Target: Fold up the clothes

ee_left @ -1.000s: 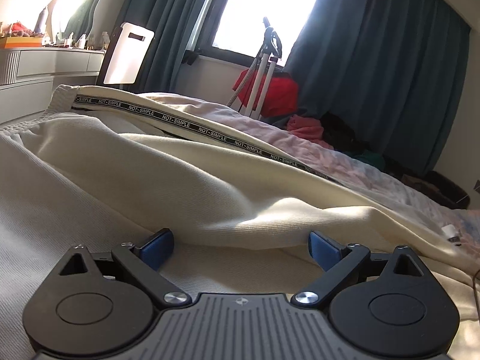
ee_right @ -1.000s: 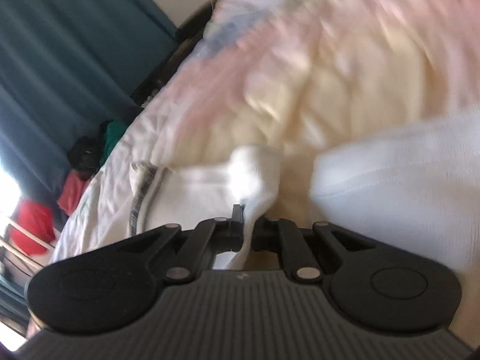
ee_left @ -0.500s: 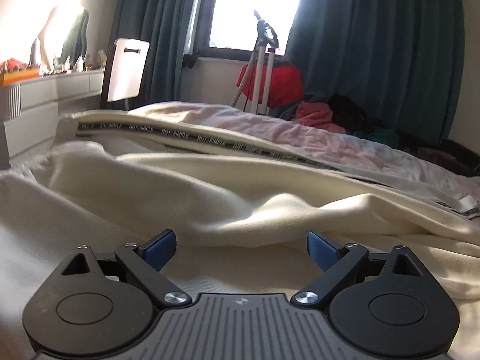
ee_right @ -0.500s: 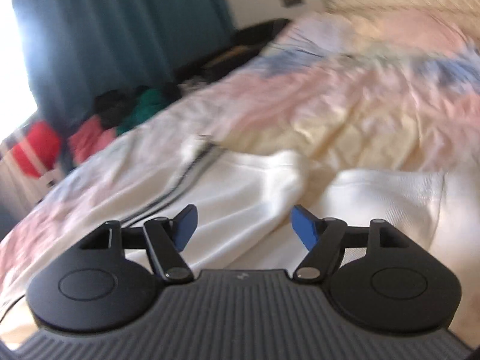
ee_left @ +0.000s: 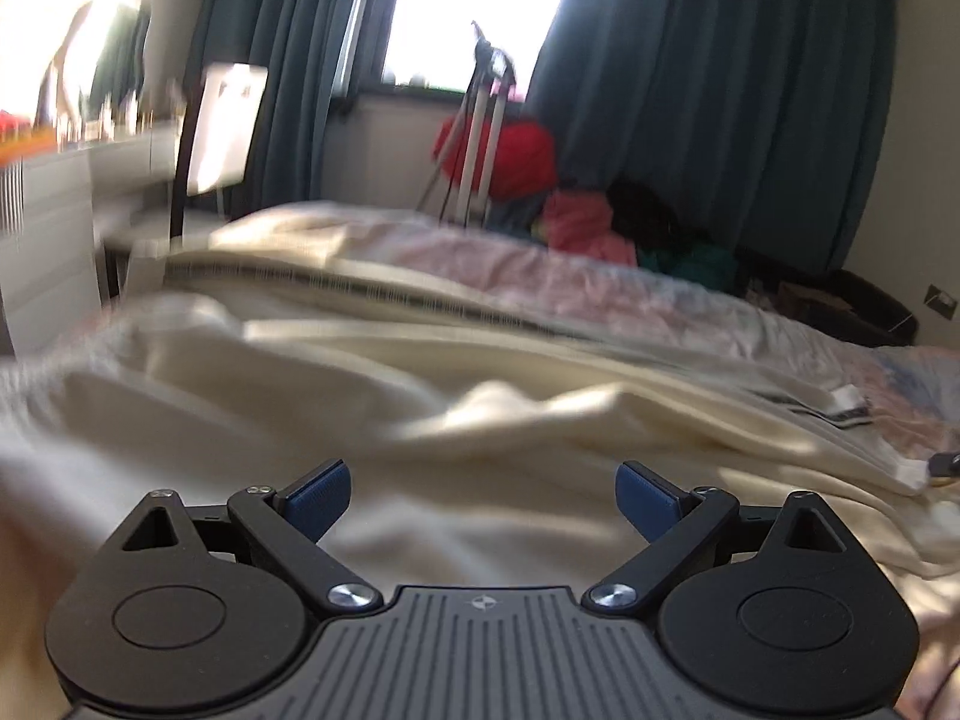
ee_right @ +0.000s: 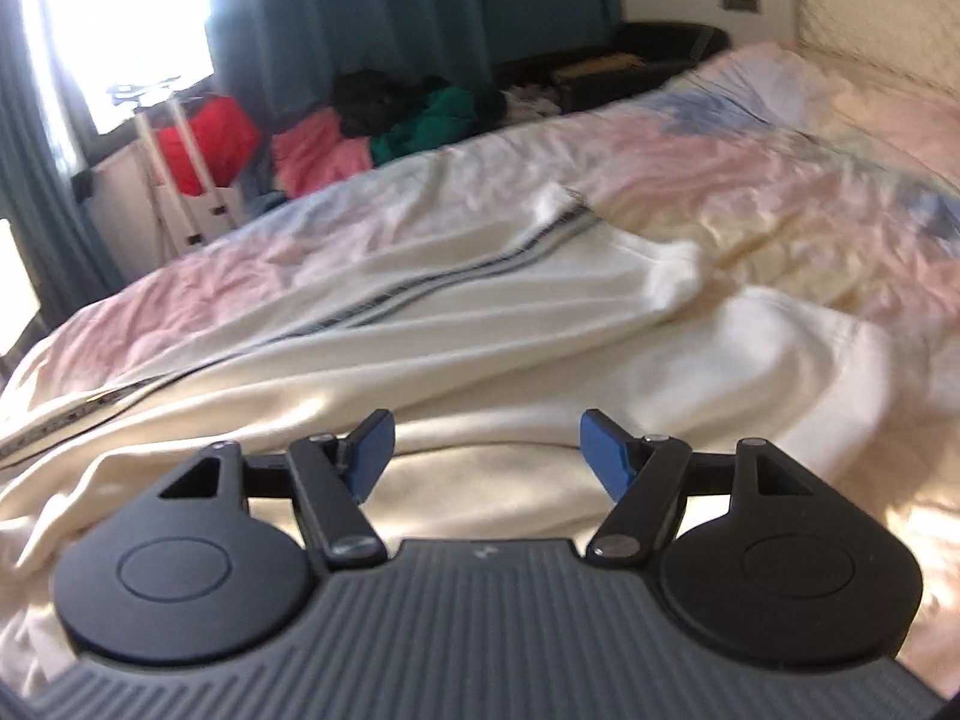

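Cream trousers (ee_right: pixel 480 324) lie spread lengthwise on the bed (ee_right: pixel 750 168), striped leg on the window side. Right gripper (ee_right: pixel 483 450) just opened, jaws wide, nothing between them, hovering over the trousers' near fold. Left gripper (ee_left: pixel 483 495) likewise wide and empty above the cloth, probably repositioning for the next fold.

Both wrist views low over bed (ee_left: pixel 600 276), facing curtains (ee_right: pixel 372 6), sharing clothes pile (ee_left: pixel 588 222)
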`<state>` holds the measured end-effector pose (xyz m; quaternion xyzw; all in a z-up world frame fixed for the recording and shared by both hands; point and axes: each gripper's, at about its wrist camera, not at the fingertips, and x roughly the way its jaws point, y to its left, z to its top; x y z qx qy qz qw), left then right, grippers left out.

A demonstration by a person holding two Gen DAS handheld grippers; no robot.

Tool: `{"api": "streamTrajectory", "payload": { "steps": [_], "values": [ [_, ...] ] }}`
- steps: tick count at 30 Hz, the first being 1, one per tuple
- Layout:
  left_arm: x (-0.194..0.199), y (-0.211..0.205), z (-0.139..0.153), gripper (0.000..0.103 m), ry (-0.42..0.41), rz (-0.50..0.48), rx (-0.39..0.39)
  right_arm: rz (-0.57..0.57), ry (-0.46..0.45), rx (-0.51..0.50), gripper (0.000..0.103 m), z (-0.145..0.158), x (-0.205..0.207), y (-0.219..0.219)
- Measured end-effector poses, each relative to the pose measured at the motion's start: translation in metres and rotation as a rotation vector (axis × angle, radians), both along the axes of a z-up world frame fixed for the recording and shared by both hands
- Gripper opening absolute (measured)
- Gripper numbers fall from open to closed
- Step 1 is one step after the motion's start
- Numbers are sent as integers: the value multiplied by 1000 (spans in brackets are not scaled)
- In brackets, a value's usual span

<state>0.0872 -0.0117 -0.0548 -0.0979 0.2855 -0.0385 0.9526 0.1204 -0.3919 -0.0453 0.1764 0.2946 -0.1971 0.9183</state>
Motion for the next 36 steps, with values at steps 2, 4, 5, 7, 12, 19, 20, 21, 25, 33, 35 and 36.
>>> {"api": "streamTrajectory", "payload": {
  "steps": [2, 4, 5, 7, 12, 19, 20, 21, 25, 33, 35, 36],
  "values": [
    [-3, 11, 2, 96, 38, 19, -29, -59, 17, 13, 70, -5, -1, -9],
    [-7, 29, 7, 96, 62, 52, -66, -128, 16, 39, 70, -8, -5, -23],
    [-10, 41, 10, 96, 70, 73, -92, -176, 2, 66, 70, -11, -9, -33],
    [-17, 70, 18, 97, 83, 125, -156, -271, -28, 110, 70, -15, -19, -54],
    [-33, 160, 31, 97, 151, 284, -255, -521, -98, 183, 64, -31, -55, -107],
    [-66, 247, 22, 97, 184, 564, -341, -719, -132, 350, 62, -75, -91, -160],
    [-69, 254, 16, 97, 184, 579, -411, -706, -143, 393, 48, -84, -92, -165],
    [-71, 261, 10, 97, 183, 591, -482, -684, -164, 460, 43, -92, -92, -169],
    [-67, 276, -15, 97, 241, 584, -678, -604, -165, 606, 19, -113, -79, -173],
    [-61, 287, -45, 84, 281, 524, -876, -537, -338, 240, 6, -57, -75, -142],
    [-59, 290, -51, 80, 287, 509, -907, -530, -375, 116, 5, -40, -72, -127],
    [-58, 291, -54, 80, 289, 498, -927, -548, -346, 84, 5, -38, -68, -125]
  ]
}}
